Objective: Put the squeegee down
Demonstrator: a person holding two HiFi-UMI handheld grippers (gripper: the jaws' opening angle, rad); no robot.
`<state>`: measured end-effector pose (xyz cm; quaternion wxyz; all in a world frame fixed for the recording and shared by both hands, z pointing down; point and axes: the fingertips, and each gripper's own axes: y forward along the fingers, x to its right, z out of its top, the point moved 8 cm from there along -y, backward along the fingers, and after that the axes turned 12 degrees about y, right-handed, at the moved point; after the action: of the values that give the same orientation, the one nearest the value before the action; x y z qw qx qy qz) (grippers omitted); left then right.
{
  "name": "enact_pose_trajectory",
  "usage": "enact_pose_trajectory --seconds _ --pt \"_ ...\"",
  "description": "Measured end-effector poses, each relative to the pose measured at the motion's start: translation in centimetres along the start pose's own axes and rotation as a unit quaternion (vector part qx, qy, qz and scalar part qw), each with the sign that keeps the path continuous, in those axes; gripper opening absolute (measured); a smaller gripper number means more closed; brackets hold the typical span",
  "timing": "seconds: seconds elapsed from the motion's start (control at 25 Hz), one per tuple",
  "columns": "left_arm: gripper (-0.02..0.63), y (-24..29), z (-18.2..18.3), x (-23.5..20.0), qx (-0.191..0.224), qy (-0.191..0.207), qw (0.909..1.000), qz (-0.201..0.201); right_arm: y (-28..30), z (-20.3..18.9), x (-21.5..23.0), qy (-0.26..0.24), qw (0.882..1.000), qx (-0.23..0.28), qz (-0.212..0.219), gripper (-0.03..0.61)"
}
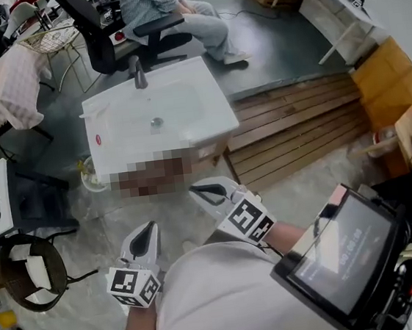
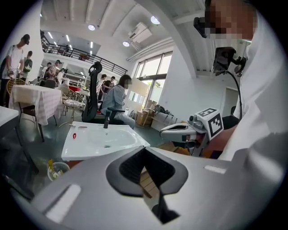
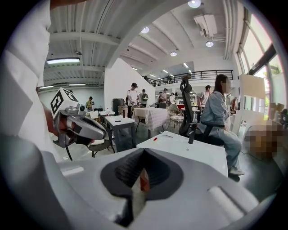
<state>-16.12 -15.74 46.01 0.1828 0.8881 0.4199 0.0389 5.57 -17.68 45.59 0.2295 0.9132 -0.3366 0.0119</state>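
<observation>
Pads of the left gripper (image 2: 144, 150) meet with nothing between them. Only a sliver of wooden planking shows through the slit behind. The right gripper (image 3: 143, 152) is the same, jaws together and empty. Both are held close to the person's chest, near each other and pointing toward the white basin (image 1: 209, 97), well short of it. The basin stands on the floor with its dark faucet (image 1: 139, 75) at the far rim, and a wooden pallet (image 1: 297, 124) lies just to its right.

The squeegee is in neither gripper, and I cannot pick it out in any view; possibly it lies out of frame. By that reading the put-down step looks finished. The next move calls for no grip, only drawing both hands clear.
</observation>
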Motion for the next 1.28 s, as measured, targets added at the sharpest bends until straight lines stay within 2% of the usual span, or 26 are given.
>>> enact_pose_trajectory --seconds 0.44,1.28 --pt "0.008 -5.7 -3.1 -0.5 0.009 -0.013 0.9999 -0.006 0.6 -0.9 -7.2 -0.016 1.0 -0.002 0.004 0.002" --pt "0.007 -11.0 -5.1 -2.3 0.02 -0.023 0.9994 0.018 2.5 0.1 -12.0 -0.046 0.999 -0.008 0.009 0.002"
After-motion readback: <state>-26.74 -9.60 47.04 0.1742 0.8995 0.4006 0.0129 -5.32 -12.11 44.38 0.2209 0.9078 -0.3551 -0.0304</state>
